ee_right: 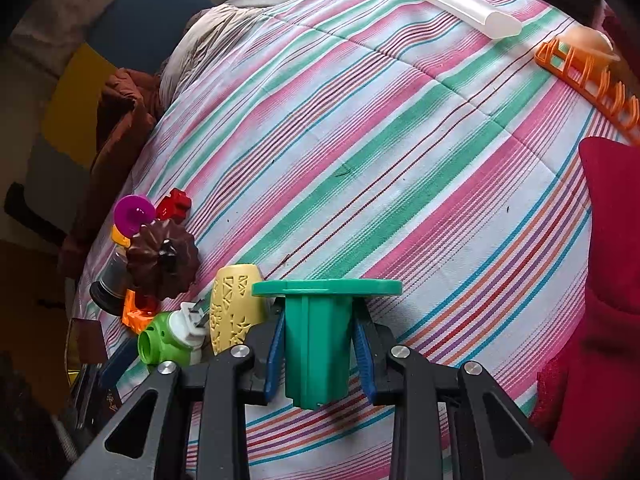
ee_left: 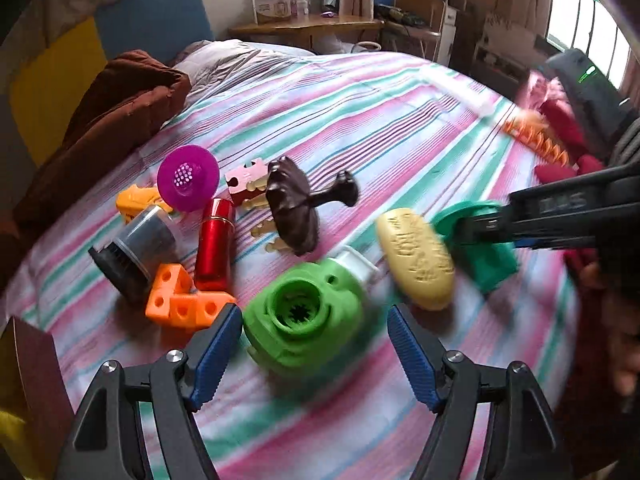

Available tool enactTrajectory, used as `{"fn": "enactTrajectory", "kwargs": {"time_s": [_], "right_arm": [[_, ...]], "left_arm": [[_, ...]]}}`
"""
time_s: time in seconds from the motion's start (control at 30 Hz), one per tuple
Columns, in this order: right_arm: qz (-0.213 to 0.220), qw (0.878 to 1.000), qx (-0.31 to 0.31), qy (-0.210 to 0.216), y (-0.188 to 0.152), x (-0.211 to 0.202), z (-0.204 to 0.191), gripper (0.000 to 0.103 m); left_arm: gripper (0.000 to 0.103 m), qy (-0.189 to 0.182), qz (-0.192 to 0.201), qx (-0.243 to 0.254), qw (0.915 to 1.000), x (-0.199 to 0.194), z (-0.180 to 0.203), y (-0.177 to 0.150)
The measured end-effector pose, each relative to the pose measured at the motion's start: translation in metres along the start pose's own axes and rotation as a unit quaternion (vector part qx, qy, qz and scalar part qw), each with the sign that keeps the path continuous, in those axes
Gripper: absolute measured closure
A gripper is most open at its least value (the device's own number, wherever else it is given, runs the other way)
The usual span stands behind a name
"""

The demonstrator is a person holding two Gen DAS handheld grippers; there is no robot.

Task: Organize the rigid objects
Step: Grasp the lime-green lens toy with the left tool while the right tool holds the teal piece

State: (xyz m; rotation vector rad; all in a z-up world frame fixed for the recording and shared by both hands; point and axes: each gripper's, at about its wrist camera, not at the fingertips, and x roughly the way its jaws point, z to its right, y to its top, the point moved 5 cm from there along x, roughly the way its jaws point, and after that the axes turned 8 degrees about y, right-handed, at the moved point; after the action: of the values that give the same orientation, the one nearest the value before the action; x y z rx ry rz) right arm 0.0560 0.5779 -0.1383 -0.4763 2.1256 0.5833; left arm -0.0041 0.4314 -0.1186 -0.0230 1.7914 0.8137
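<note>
On the striped bedspread [ee_left: 360, 120] lies a cluster of plastic objects. My left gripper [ee_left: 316, 320] stands open, its blue pads [ee_left: 218, 344] on either side of a lime-green round piece [ee_left: 300, 320] without touching it. A yellow oval piece [ee_left: 416, 256] lies just right of it. My right gripper [ee_right: 320, 336] is shut on a teal flanged piece [ee_right: 316, 344], and it shows in the left wrist view as a dark arm gripping the teal flanged piece [ee_left: 492, 264]. Further left sit a brown ridged disc [ee_left: 292, 208], a red cylinder [ee_left: 214, 240], an orange cube bracket [ee_left: 180, 300] and a purple disc [ee_left: 188, 178].
A grey jar [ee_left: 136, 248], an orange clip and a pink puzzle block [ee_left: 244, 176] crowd the left of the pile. An orange rack [ee_right: 588, 76] and a white tube [ee_right: 460, 4] lie far right. Brown clothing [ee_left: 112, 120] is heaped at the left; red fabric [ee_right: 608, 280] at the right.
</note>
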Motion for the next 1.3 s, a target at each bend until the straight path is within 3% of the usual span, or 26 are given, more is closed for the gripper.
{"fn": "enactTrajectory", "kwargs": {"time_s": [0.13,0.43,0.63,1.1,1.3], "right_arm": [[-0.001,1.0,0.01,0.008,0.001,0.001,0.002,0.071],[0.001,1.0,0.004,0.009,0.003,0.002,-0.001,0.071],[0.009,1.0,0.002,0.016,0.006,0.002,-0.003,0.072],[0.039,0.998,-0.012,0.042,0.009,-0.008,-0.014,0.072],[0.048,0.997,-0.021,0.048,0.007,-0.013,-0.016,0.072]], "left_arm": [[0.036,-0.001,0.003,0.001,1.0,0.008,-0.005,-0.002],[0.036,-0.015,0.015,-0.057,0.9982,-0.003,-0.003,-0.016],[0.036,-0.007,0.034,-0.055,0.9979,-0.018,0.008,-0.033],[0.036,-0.028,0.059,-0.128,0.9896,-0.058,-0.01,-0.088],[0.036,-0.03,0.094,-0.16,0.9822,-0.092,-0.03,-0.102]]}}
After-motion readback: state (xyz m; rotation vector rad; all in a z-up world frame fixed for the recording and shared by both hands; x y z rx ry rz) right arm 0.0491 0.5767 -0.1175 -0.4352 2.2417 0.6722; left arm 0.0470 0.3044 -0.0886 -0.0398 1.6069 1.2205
